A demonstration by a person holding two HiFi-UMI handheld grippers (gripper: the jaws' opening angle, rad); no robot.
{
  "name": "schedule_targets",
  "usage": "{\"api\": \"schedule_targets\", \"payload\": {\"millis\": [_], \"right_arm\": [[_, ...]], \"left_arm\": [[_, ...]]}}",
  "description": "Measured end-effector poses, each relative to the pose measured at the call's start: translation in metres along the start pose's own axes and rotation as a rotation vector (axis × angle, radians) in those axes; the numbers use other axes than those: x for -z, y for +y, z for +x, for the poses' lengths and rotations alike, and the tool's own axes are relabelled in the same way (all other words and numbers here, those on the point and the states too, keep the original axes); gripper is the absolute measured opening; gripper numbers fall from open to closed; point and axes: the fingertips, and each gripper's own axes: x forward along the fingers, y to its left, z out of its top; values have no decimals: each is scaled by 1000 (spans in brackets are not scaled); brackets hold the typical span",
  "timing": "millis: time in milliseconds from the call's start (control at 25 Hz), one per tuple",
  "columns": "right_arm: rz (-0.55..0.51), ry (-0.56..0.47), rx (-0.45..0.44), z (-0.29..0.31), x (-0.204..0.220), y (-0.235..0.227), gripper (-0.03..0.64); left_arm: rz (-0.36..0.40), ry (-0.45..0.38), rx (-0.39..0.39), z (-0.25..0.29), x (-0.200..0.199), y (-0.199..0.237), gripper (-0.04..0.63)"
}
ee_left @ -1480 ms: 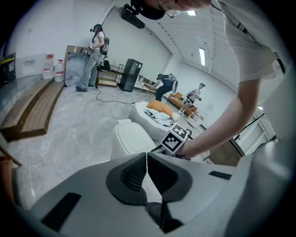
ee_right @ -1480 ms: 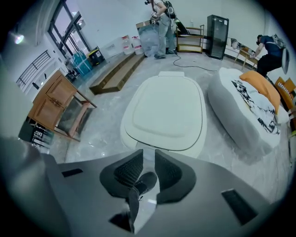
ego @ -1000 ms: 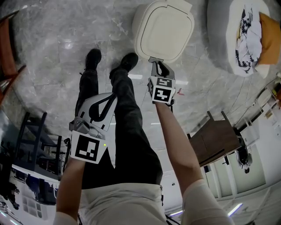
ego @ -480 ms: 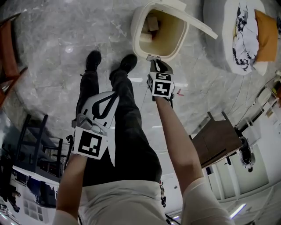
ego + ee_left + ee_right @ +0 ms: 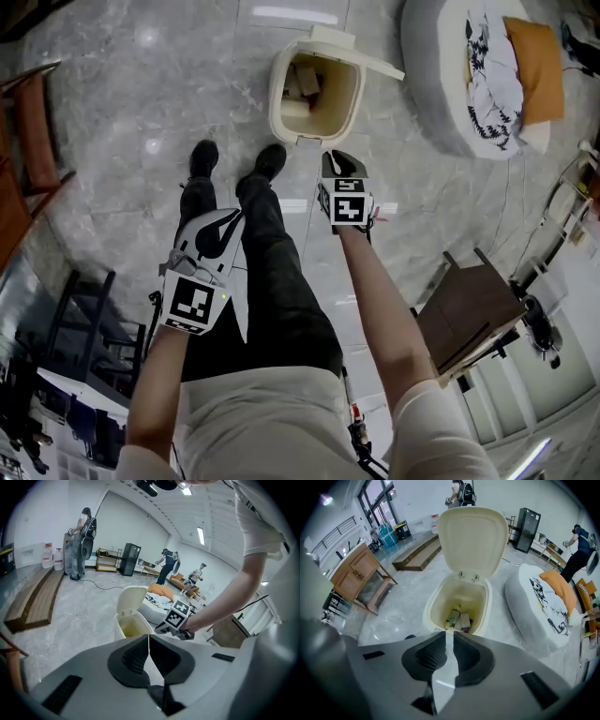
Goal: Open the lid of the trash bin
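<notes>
The cream trash bin (image 5: 281, 89) stands on the marble floor ahead of my feet, its lid (image 5: 354, 52) swung up and back. Boxes and scraps lie inside. In the right gripper view the bin (image 5: 436, 604) is just beyond the jaws and the lid (image 5: 472, 538) stands upright behind it. My right gripper (image 5: 336, 159) hovers a little short of the bin's front rim, with only a thin slit between its jaws and nothing in them. Over my left thigh my left gripper (image 5: 221, 223) is shut and empty. The left gripper view shows the bin (image 5: 127, 626) and the right gripper's marker cube (image 5: 178, 616).
A white beanbag (image 5: 441, 84) with a patterned cloth and an orange cushion (image 5: 534, 66) lies right of the bin. A brown wooden table (image 5: 469, 314) stands at my right, a wooden chair (image 5: 33, 122) at far left. My shoes (image 5: 270, 159) are near the bin's base.
The bin's lid was flat on the bin a second ago and now stands open. My right gripper has drawn back slightly from the bin's front edge. The left gripper stays put.
</notes>
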Motion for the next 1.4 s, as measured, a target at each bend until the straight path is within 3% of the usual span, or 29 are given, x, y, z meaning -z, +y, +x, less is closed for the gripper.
{"api": "schedule_targets", "payload": {"millis": [720,1080,1400], "right_arm": [[9,-156,-15,-162,-50,-8,41],[-55,-248,-13,-240,-76,-20,32],[-114,-344,-25,-302,-90,6,29]], "left_arm": [[24,-58,-46,-75,-79,-31,21],[63,-106,-93,-118,-116,-46,21],[61,-189,-129,-164,-136,-53,21]]}}
